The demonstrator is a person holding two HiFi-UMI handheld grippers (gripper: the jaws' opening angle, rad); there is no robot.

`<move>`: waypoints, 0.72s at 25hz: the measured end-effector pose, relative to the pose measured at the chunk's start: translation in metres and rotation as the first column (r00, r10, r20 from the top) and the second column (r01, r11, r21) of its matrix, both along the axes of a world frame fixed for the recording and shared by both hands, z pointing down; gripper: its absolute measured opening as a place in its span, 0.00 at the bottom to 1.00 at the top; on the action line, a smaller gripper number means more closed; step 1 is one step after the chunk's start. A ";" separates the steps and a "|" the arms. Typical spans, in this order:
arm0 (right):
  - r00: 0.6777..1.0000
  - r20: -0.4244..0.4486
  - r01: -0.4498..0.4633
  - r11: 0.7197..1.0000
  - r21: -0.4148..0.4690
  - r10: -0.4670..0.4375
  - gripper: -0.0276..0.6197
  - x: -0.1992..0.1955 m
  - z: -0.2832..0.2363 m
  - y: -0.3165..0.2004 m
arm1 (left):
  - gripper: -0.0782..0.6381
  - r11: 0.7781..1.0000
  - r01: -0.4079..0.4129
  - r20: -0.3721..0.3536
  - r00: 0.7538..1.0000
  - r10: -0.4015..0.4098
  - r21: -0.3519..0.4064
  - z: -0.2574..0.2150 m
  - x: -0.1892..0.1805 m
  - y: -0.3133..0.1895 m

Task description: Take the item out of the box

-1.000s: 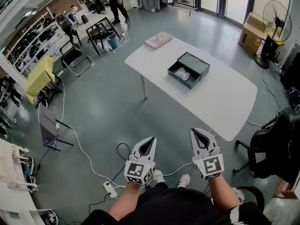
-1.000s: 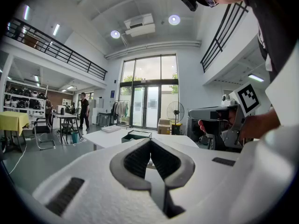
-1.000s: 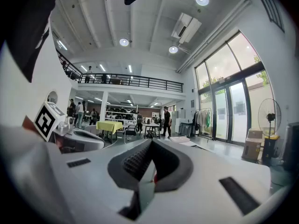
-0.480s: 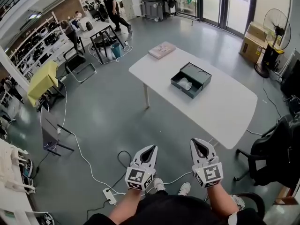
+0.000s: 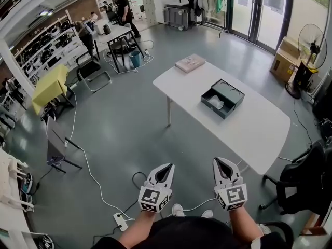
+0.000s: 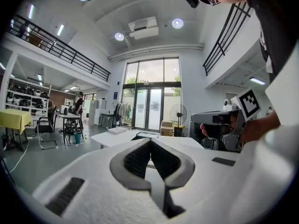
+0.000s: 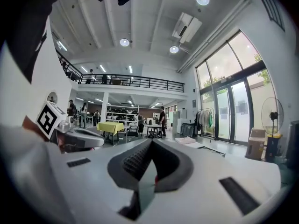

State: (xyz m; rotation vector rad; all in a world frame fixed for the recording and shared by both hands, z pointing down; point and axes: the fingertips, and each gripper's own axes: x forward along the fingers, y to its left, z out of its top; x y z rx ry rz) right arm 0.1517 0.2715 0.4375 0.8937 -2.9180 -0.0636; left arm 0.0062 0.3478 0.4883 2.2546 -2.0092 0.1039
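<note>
A dark open box lies on a white table well ahead of me, with a clear crumpled item in its near-left half. Both grippers hang low by my body, far short of the table. The left gripper and the right gripper are shut with nothing between the jaws. In the left gripper view the left gripper points at the distant table, with the box small above its tips. In the right gripper view the right gripper is shut too.
A flat pinkish box lies at the table's far end. A black office chair stands right of the table, a fan and a cardboard box behind. A cable and power strip cross the floor near my feet. Chairs stand left.
The head view has shifted: the table and box now sit lower and further right in the picture. Both grippers stay shut and low in front of my body.
</note>
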 end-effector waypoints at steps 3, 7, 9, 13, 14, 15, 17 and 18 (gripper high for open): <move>1.000 -0.018 -0.001 1.000 0.011 0.002 0.05 -0.015 0.002 -0.001 | 0.12 1.000 0.004 -0.005 1.000 -0.004 0.014 -0.002 -0.021 -0.001; 1.000 -0.014 -0.020 1.000 0.011 0.020 0.05 -0.030 0.001 -0.002 | 0.12 0.999 -0.025 0.002 1.000 0.025 0.042 -0.010 -0.036 -0.006; 1.000 -0.008 -0.020 1.000 0.019 0.021 0.05 -0.040 -0.001 0.000 | 0.12 0.998 -0.043 0.011 0.999 0.042 0.051 -0.012 -0.041 -0.008; 1.000 -0.020 -0.006 1.000 0.022 0.007 0.05 -0.058 0.002 -0.002 | 0.12 0.997 -0.057 0.014 0.998 0.057 0.046 -0.008 -0.050 -0.014; 1.000 -0.022 -0.008 1.000 0.015 0.008 0.05 -0.061 0.003 -0.004 | 0.12 0.997 -0.057 0.014 0.998 0.057 0.042 -0.006 -0.053 -0.016; 1.000 -0.022 -0.009 1.000 0.009 0.009 0.05 -0.064 0.004 -0.006 | 0.12 0.998 -0.057 0.014 0.998 0.057 0.038 -0.004 -0.056 -0.019; 1.000 -0.026 -0.008 1.000 0.003 0.008 0.05 -0.070 0.005 -0.013 | 0.12 0.998 -0.058 0.014 0.998 0.058 0.031 -0.002 -0.061 -0.027; 1.000 -0.029 -0.005 1.000 0.002 0.005 0.05 -0.073 0.007 -0.017 | 0.12 0.998 -0.058 0.015 0.998 0.058 0.029 -0.001 -0.064 -0.031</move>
